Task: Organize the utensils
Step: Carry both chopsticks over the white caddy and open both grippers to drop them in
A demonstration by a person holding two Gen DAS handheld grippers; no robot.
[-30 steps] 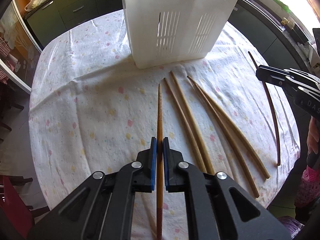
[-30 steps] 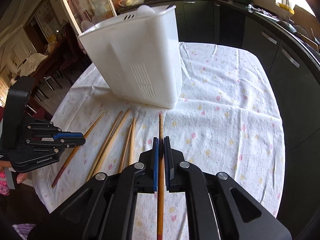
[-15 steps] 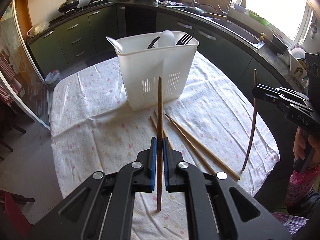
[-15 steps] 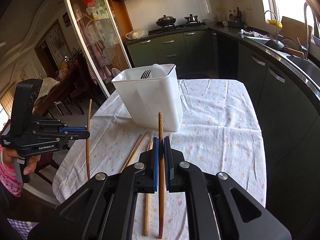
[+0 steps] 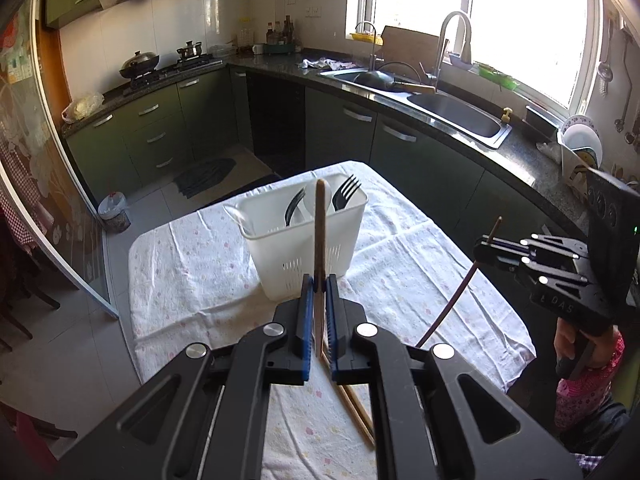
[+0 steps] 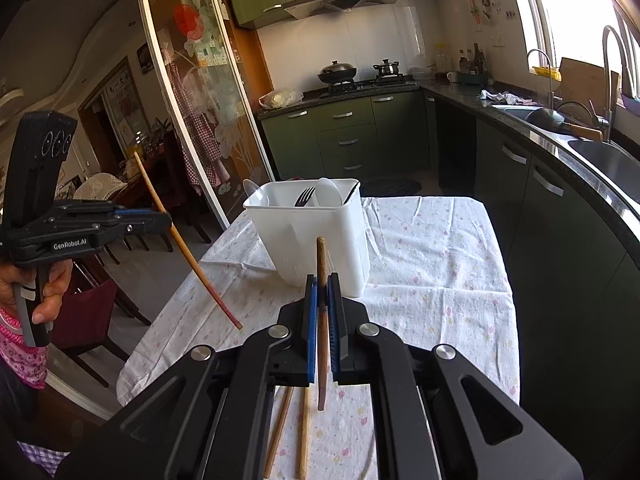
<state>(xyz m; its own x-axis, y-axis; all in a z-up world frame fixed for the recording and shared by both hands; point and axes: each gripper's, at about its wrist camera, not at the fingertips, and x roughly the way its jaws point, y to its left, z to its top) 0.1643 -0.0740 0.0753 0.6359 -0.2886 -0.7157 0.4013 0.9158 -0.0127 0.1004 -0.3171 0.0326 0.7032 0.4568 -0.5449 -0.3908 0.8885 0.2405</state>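
Observation:
My left gripper [image 5: 319,284] is shut on a wooden chopstick [image 5: 319,232] and holds it high above the table, in line with the white utensil caddy [image 5: 304,240]. My right gripper [image 6: 323,284] is shut on a darker chopstick [image 6: 321,276], also raised, in front of the caddy [image 6: 316,236]. The caddy holds black forks [image 5: 344,196] and white spoons. Each gripper shows in the other's view: the right one [image 5: 486,246] with its chopstick [image 5: 456,296], the left one [image 6: 160,220] with its chopstick [image 6: 188,248]. Loose chopsticks [image 5: 354,404] lie on the cloth below, and also show in the right wrist view [image 6: 292,424].
The table has a white flowered cloth [image 5: 400,264]. Dark green kitchen cabinets [image 5: 160,132] and a counter with a sink [image 5: 460,116] run behind and to the right. A glass sliding door [image 6: 192,120] and chairs [image 6: 92,304] stand on the left side.
Both grippers have lifted their chopsticks off the cloth and risen well above the table. The caddy now looks smaller and farther, and its contents are in view from above.

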